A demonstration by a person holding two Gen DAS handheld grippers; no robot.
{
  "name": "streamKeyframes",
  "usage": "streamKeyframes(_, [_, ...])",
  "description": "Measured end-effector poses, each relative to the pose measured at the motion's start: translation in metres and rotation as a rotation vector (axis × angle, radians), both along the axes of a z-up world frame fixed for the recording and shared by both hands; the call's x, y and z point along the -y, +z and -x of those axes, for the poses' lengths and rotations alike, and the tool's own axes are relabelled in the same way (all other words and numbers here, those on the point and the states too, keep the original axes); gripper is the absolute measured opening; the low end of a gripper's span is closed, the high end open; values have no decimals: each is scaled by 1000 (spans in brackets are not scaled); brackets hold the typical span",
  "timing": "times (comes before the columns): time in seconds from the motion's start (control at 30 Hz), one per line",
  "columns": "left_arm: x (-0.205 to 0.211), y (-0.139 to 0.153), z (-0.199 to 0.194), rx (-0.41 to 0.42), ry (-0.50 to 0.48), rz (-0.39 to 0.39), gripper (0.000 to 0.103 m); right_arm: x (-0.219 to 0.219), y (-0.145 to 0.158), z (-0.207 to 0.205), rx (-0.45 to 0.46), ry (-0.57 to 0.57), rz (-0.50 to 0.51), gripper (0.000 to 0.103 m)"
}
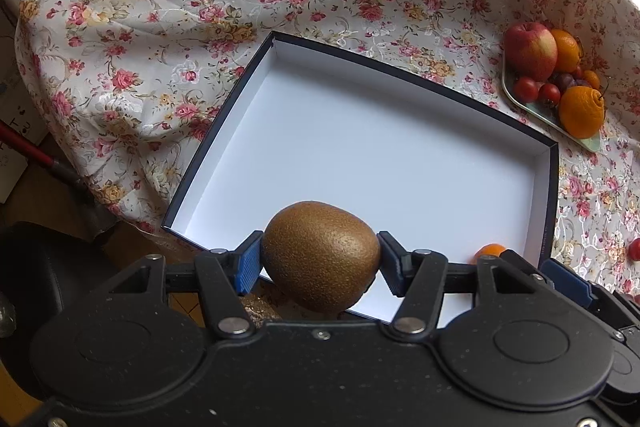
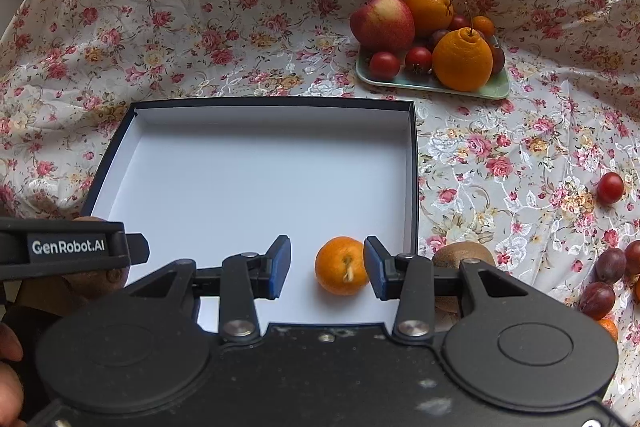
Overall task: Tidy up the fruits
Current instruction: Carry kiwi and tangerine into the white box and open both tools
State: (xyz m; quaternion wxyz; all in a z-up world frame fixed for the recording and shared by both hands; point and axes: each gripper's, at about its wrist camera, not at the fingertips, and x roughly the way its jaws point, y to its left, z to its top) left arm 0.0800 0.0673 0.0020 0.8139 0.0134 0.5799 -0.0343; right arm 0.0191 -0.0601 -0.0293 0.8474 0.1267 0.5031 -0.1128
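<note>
Gripping a brown kiwi (image 1: 320, 255) between its blue pads, the left gripper (image 1: 320, 259) holds it over the near edge of the white-lined box (image 1: 400, 155). The right gripper (image 2: 327, 269) stands spread, its right pad beside a small orange (image 2: 341, 265) lying in the box's near right corner. Farther back on the floral cloth (image 2: 200, 27), a pale green tray (image 2: 496, 89) carries an apple (image 2: 382, 23), oranges and small red fruits.

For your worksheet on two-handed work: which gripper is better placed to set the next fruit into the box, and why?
The left gripper: it is shut on a kiwi at the box's near edge. The right gripper is open and empty beside the small orange already inside.
</note>
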Motion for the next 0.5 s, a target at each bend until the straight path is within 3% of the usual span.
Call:
streamKeyframes(0.4, [-6, 11, 2, 84, 63, 2, 61, 2, 3, 1, 13, -3, -9, 44])
streamKeyframes(0.5, [-4, 8, 1, 73, 44, -6, 61, 1, 3, 0, 12, -4, -7, 44])
